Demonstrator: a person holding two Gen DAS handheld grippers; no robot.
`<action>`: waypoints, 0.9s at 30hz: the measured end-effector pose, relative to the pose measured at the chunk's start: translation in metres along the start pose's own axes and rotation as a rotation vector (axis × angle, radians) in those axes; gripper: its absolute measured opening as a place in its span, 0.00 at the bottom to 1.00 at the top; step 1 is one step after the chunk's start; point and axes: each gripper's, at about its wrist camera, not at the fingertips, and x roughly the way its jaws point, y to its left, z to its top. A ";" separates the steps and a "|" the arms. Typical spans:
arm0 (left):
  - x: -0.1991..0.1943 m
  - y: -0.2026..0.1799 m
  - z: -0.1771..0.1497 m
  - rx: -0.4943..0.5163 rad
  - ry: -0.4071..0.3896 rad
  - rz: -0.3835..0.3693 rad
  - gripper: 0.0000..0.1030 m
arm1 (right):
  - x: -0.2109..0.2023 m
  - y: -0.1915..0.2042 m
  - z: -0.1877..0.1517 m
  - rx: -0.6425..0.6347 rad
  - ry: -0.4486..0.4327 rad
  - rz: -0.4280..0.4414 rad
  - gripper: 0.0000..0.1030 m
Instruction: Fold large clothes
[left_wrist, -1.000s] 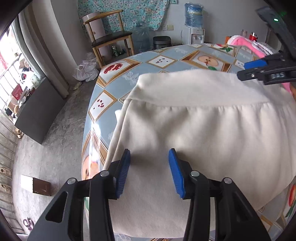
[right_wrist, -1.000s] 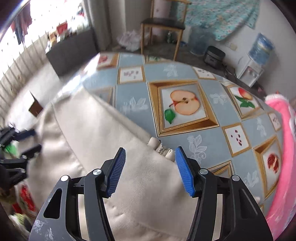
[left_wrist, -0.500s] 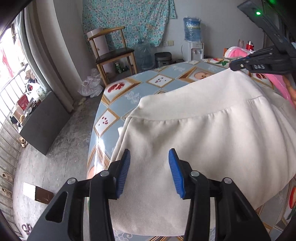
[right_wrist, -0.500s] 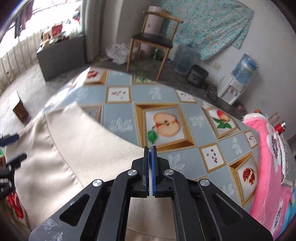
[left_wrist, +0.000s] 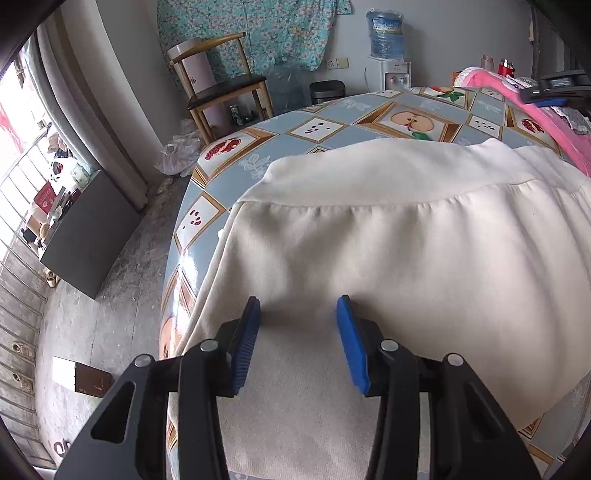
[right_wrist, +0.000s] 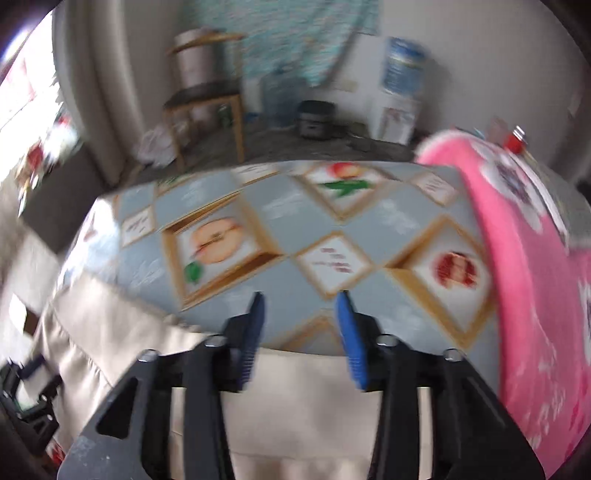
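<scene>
Since half a second ago we see the right gripper (right_wrist: 299, 306) go from jaws pressed together on the far edge of the cream garment (left_wrist: 369, 236) to jaws spread again: they have just been opening, and nothing sits between the blue pads now, only tablecloth showing past them. A second ago it was also spread, over that same edge. In the left wrist view that gripper has gone from just above the garment's far right corner to the far right edge of the frame (left_wrist: 550, 94), over the pink garment (left_wrist: 517, 92). The right wrist view is heavily motion-blurred.

The far hem band has been laid back toward us: where it stood lifted in a peak half a second ago, it now lies flat as a folded strip across the garment's far side, with a small raised corner at its right end.

The left gripper (left_wrist: 297, 325) looks unchanged: jaws partly spread, pads hovering over the near part of the cream cloth; we can't tell if the tips touch it.

The cream garment lies on the fruit-patterned table (left_wrist: 332, 125), on the near left part, its near edge hanging over the table edge. Its long axis runs left to right across the left wrist view; the gathered seam and folded band face the far side, toward the chair (left_wrist: 221, 85) and water dispenser (left_wrist: 388, 55).
</scene>
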 end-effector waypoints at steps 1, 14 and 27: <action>0.000 -0.001 0.000 0.000 0.002 0.002 0.41 | -0.003 -0.021 -0.001 0.039 0.014 -0.012 0.47; 0.001 0.000 0.001 -0.025 0.025 0.017 0.41 | 0.030 -0.069 -0.053 0.049 0.177 -0.097 0.05; 0.001 0.004 0.000 -0.051 0.029 -0.011 0.41 | 0.048 -0.075 -0.061 0.031 0.148 -0.243 0.05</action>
